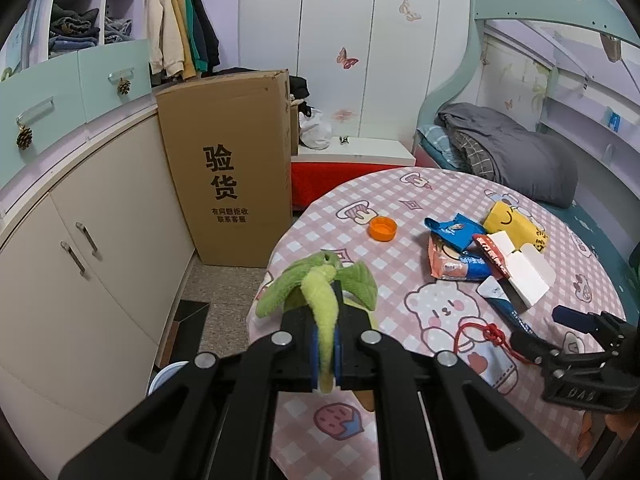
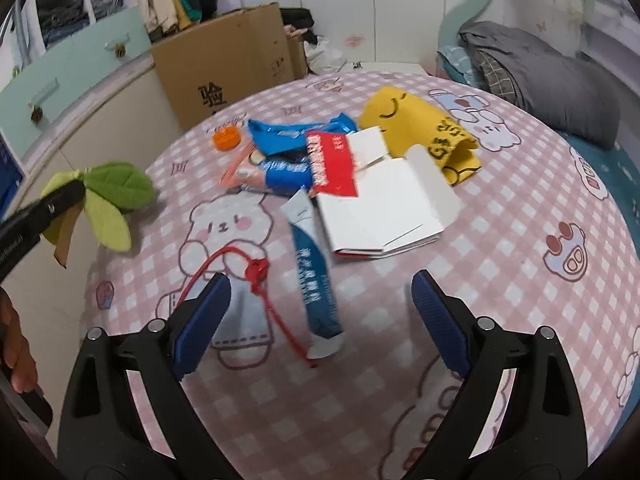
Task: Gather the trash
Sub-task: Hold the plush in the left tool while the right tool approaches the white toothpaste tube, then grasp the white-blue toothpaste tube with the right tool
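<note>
- We see a round table (image 2: 520,216) in pink checked cloth bearing wrappers (image 2: 280,148) and a white box (image 2: 380,204)
- Our right gripper (image 2: 320,316) hovers over it, fingers apart, empty
- Our left gripper (image 1: 326,344) pinches a green plush toy (image 1: 320,280) at the table's left edge

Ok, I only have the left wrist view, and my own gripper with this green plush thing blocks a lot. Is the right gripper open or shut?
Observer: Open. In the right wrist view the right gripper has its blue pads wide apart with nothing between them.
Operator: What lies right ahead of it?
Observer: A blue and white tube lies on the tablecloth, with its near end between the spread fingers, not touched.
Operator: And the red string?
Observer: The red string runs just left of the tube; its knot sits near the left finger's tip.
Operator: How does my left gripper look from there?
Observer: The left gripper holds green plush leaves over the table's left edge.
</note>
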`<state>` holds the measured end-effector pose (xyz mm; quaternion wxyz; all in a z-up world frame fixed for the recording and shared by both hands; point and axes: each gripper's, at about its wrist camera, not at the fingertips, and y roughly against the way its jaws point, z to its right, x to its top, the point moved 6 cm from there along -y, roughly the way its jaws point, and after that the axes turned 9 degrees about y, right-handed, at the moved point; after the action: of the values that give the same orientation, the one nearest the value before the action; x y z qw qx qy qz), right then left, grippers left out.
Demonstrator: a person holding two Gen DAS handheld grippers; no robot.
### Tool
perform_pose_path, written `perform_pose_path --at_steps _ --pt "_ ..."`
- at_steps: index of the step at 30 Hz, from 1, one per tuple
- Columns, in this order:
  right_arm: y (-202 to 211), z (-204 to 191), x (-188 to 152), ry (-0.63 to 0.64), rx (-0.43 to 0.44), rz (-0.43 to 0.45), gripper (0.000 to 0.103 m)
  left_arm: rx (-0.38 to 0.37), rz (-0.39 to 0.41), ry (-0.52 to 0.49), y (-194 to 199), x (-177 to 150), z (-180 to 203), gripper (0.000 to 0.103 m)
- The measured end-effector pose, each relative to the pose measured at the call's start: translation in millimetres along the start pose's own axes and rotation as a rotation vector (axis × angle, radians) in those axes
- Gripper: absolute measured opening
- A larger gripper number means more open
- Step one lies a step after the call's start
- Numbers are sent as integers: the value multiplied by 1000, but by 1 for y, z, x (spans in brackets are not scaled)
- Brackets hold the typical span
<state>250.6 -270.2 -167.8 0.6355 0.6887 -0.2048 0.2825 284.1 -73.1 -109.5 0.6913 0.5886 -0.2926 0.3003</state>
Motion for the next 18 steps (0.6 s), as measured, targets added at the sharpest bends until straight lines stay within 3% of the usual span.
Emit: perform_pose_path --at_steps 3,6,8,12,18 --pt "-6 -10 0 -1 52 -10 90 -2 1 0 2 0 -3 5" --pt "-15 -15 3 20 14 -24 85 1 0 2 2 0 -5 5" --pt "-17 -18 6 58 -43 -26 52 -1 -4 4 3 0 -9 5" --pt "-17 -27 7 111 -54 -23 14 -3 1 7 4 0 -13 5" --pt "-10 -50 4 116 41 8 11 -21 8 36 10 -1 -26 5"
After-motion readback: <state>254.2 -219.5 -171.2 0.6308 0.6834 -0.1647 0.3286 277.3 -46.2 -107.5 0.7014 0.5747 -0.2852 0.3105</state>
